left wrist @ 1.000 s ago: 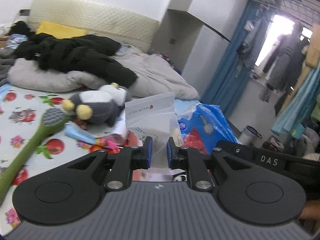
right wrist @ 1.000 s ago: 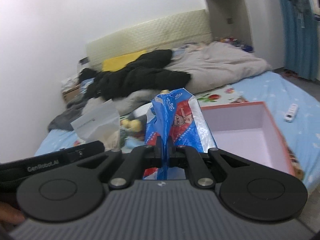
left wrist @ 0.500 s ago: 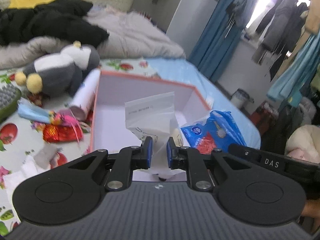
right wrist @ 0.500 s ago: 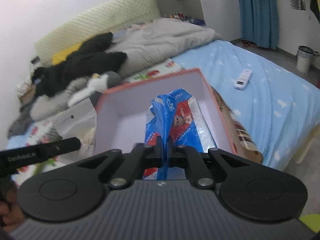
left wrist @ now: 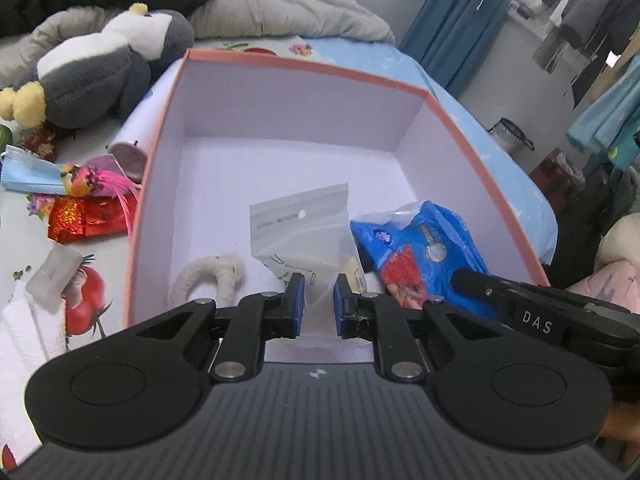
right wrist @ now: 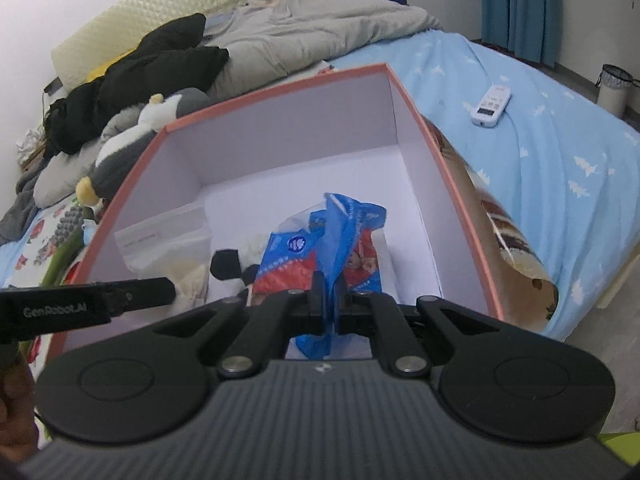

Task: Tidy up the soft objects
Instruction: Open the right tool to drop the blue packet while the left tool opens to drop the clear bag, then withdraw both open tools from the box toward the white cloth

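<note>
Two grips: my left hand-held gripper point(left wrist: 318, 298) pinches the lower edge of the clear zip bag point(left wrist: 300, 236); my right hand-held gripper point(right wrist: 329, 300) is clamped tight on a fold of the blue packet point(right wrist: 320, 248).
Where they hang: both bags sit inside the pink-rimmed box point(left wrist: 304, 66), in the lower centre of each frame, low in the near half; I cannot tell whether they touch the floor.
Already inside: a cream fabric loop point(left wrist: 208, 276) lies at lower left of the box in the left view; a small black-and-white soft thing point(right wrist: 234, 266) shows between the two bags in the right view.
Step in hand, as I judge it: lower both bags to the floor of the box and let go.
Doing it well: I should set each bag down beside the pieces already there, not on top, then widen the pads only once the bag rests, so it does not tip over the rim.
Clearance: my two tools are close together, so I would release one side first, then draw back straight.
Waiting outside: the penguin plush point(left wrist: 100, 68) at upper left, beside the box's left wall, and the red foil wrapper point(left wrist: 86, 216) and face mask point(left wrist: 30, 174) at left on the bed.
Risk: the slick zip bag could cling to a pad as I part them.
</note>
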A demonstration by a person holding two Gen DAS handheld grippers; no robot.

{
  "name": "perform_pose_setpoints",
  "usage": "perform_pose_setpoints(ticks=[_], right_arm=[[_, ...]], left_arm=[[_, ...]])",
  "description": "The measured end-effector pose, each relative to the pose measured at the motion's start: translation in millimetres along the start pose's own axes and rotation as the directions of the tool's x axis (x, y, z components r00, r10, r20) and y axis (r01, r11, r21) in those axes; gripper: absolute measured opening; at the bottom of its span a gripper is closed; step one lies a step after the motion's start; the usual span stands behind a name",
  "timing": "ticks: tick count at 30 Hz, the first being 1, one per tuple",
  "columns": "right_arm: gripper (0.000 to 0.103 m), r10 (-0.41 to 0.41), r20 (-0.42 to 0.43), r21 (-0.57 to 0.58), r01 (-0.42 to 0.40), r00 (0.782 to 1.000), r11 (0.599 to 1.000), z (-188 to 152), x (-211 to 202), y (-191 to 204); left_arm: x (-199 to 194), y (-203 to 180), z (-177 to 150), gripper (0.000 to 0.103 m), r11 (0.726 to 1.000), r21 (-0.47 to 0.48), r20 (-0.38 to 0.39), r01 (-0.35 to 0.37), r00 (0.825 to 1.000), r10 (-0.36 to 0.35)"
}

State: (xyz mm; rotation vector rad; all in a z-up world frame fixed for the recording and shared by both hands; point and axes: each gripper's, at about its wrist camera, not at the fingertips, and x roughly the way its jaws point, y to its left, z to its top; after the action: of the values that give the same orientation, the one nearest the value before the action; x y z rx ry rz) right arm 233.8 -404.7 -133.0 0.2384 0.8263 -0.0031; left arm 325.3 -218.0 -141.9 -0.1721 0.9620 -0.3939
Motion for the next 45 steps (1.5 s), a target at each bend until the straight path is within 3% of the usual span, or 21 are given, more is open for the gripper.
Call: perform_pose_setpoints(ticks=[8,11,12,13,14,22,31,37,45], right_arm=[[0.009,0.010,-0.007,0.037,-0.010,1.000,0.999,-0.1,3.6,-5.8],[0.012,0.022,-0.017,0.082,-0.020,1.000,0.996,1.2,2.5,-7.2],[0.020,0.020,-0.021,0.089,-0.018,1.000,0.996,2.1,2.1,-6.5],[0.032,0.022,-0.018,0.095,-0.020,1.000,0.995,2.9,0.6,-5.4],[0.036,0.025,-0.008,0.097,-0.025,1.000,0.995,3.8,-3.1,-3.7],[0.039,0.046,0.116,0.055,-0.053,0.992,0.997,17.0,-54.0,23.5],[0.039,0.144,0.231,-0.024,-0.142,0.962,0.990,20.7,-120.4,68.7],[0.039,0.211,0.239,-0.076,-0.199,0.948,0.977,9.5,-145.4,96.3],[0.039,0.287,0.190,-0.150,-0.261,0.939,0.954,-11.4,-159.8,127.4]], left_arm=[[14.3,-4.0,-2.8,0.019,1.000,0.020,-0.031,0.004,1.000,-0.003],[11.7,-3.7,-2.1,0.037,1.000,0.025,-0.030,-0.009,1.000,0.010],[9.9,-3.7,-0.8,0.044,1.000,0.029,-0.027,-0.008,1.000,0.009],[6.2,-3.2,0.0,0.045,0.999,0.033,-0.014,-0.003,1.000,0.004],[1.5,-3.1,0.1,0.046,0.999,0.035,-0.002,-0.003,1.000,0.003],[-59.5,-3.9,3.3,0.046,0.999,0.047,0.115,0.011,0.993,-0.016],[-162.0,-0.8,-7.4,0.046,0.999,0.053,0.269,0.008,0.963,-0.022],[-215.8,10.7,-32.4,0.046,0.999,0.032,0.335,-0.020,0.942,0.008],[-265.7,36.5,-74.2,0.046,0.997,-0.045,0.373,-0.060,0.925,0.073]])
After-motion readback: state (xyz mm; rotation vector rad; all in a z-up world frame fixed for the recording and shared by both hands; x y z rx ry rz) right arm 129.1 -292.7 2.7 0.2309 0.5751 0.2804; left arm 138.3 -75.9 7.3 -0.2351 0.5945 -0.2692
